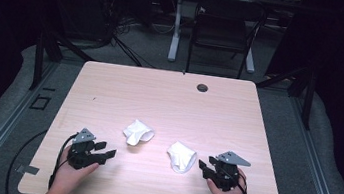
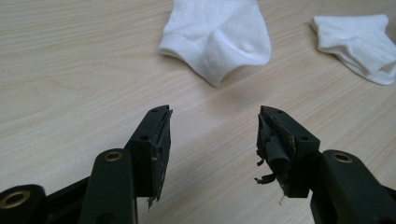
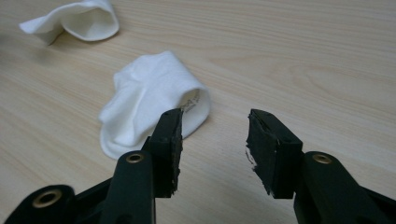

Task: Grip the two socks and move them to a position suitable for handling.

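Two white ankle socks sitting on the light wood table (image 1: pixel 110 89), a little apart from each other. The left sock (image 1: pixel 137 132) is crumpled near the middle, and the right sock (image 1: pixel 181 157) lies just beside the right tongs (image 1: pixel 204 166), cuff opening facing them. Left tongs (image 1: pixel 106 150) rest on the table near the front edge, pointed toward the left sock but well short of it. Both tongs are spread wide with nothing between the jaws, each held in a hand.
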Motion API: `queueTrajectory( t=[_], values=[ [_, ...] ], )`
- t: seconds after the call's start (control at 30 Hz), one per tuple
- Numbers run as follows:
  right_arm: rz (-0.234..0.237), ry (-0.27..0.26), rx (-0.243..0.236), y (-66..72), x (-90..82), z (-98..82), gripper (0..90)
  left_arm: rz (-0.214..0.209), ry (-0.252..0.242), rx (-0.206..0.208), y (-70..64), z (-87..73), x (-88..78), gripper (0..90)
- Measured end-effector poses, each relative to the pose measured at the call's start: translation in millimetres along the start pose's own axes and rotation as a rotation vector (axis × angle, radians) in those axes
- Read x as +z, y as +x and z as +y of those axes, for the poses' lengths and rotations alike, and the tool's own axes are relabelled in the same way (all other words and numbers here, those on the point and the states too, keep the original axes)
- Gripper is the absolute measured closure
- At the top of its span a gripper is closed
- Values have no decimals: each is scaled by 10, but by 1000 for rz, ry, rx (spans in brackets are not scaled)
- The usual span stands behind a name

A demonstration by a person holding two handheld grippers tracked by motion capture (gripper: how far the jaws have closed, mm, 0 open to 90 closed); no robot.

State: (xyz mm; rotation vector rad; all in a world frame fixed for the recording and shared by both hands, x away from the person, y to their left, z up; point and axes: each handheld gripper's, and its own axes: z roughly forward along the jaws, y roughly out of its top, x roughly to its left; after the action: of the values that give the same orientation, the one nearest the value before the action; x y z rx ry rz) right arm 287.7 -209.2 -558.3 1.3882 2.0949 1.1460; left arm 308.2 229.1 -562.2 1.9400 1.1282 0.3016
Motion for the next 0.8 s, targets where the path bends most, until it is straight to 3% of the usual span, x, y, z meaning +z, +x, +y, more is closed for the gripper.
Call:
queueTrajectory(
  t=[0.3, 0.5, 0.8],
  values=[
    [-5, -8, 21, -43, -24, 3, 585, 5, 20, 22, -14, 5, 33, 445],
    [-14, 28, 13, -54, -38, 5, 730, 5, 3, 21, -16, 5, 10, 445],
    [-4, 49, -19, 14, 17, 79, 839, 8, 4, 21, -16, 4, -2, 446]
  ],
)
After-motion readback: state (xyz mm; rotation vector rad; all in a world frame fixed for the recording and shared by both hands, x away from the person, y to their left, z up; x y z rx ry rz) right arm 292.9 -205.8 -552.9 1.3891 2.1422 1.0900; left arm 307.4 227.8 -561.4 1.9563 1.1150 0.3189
